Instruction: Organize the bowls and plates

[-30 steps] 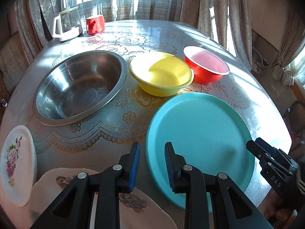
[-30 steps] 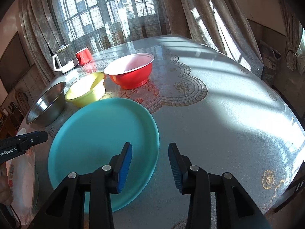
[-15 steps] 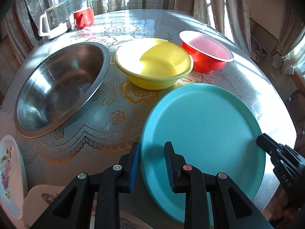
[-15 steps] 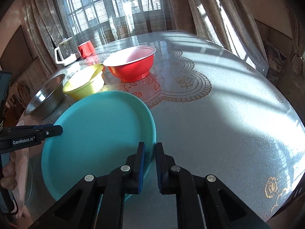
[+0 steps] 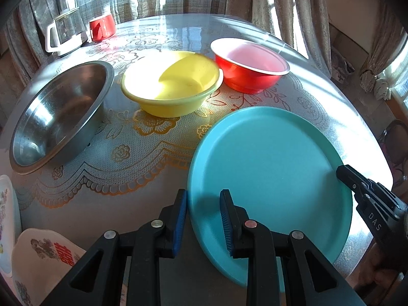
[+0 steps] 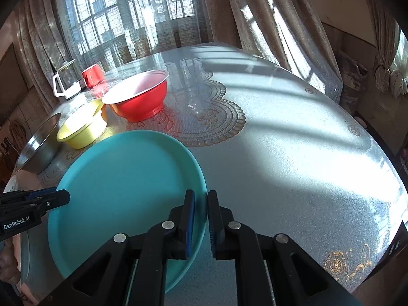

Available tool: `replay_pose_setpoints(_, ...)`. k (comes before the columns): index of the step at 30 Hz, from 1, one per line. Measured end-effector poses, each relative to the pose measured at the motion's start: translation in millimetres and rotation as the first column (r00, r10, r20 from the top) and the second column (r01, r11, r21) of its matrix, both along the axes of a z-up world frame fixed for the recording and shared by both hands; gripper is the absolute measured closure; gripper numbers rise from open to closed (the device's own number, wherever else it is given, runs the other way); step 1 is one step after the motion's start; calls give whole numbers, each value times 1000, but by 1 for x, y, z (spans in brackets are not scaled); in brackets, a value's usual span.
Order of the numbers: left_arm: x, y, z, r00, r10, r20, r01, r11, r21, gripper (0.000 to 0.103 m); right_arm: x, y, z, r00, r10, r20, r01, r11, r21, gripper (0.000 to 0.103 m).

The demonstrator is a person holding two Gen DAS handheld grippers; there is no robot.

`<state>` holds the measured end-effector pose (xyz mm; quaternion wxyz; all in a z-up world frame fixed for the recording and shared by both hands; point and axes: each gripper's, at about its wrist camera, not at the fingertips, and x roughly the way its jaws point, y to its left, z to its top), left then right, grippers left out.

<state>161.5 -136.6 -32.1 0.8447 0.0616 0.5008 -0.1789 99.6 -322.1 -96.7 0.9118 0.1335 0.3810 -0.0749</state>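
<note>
A large teal plate (image 5: 270,168) lies on the round table, also in the right wrist view (image 6: 122,183). My right gripper (image 6: 201,204) is shut on the teal plate's right rim, which looks slightly lifted. My left gripper (image 5: 203,204) is open, its jaws either side of the plate's near left rim. Behind stand a yellow bowl (image 5: 170,84), a red bowl (image 5: 250,63) and a steel bowl (image 5: 58,112). The right gripper also shows in the left wrist view (image 5: 341,174).
Two floral plates (image 5: 43,257) lie at the near left table edge. A glass jug (image 5: 65,34) and a red mug (image 5: 102,26) stand at the far side. The table (image 6: 293,153) stretches right of the teal plate.
My right gripper closed on the teal plate's right rim. My left gripper moved forward to the plate's left rim, staying open.
</note>
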Motion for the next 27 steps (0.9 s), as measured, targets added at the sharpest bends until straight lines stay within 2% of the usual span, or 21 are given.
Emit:
replay_pose_setpoints(3, -2, 3, 0, 1000, 22, -12, -22, 1000, -11, 77, 0, 1, 0, 1000, -3, -4, 3, 1000, -7, 90)
replay_pose_setpoints(9, -10, 20, 8, 998, 65, 15, -64, 997, -52, 77, -3, -3, 3, 1000, -13, -7, 13, 1000, 11, 72)
replay_pose_setpoints(16, -30, 53, 28, 992, 103, 76, -94, 989, -115, 77, -9, 5, 27, 998, -14, 53, 14, 1000, 1, 67)
replay_pose_setpoints(22, -48, 101, 48, 978, 168, 122, -144, 972, -184, 77, 3, 37, 42, 985, 152, 75, -160, 982, 100, 66)
replay_pose_setpoints(24, -55, 122, 53, 970, 197, 140, -167, 966, -197, 77, 11, 56, 47, 969, 235, 80, -245, 957, 156, 66)
replay_pose_setpoints(27, -63, 156, 57, 952, 254, 170, -216, 953, -213, 76, 23, 95, 55, 925, 369, 95, -381, 902, 203, 66)
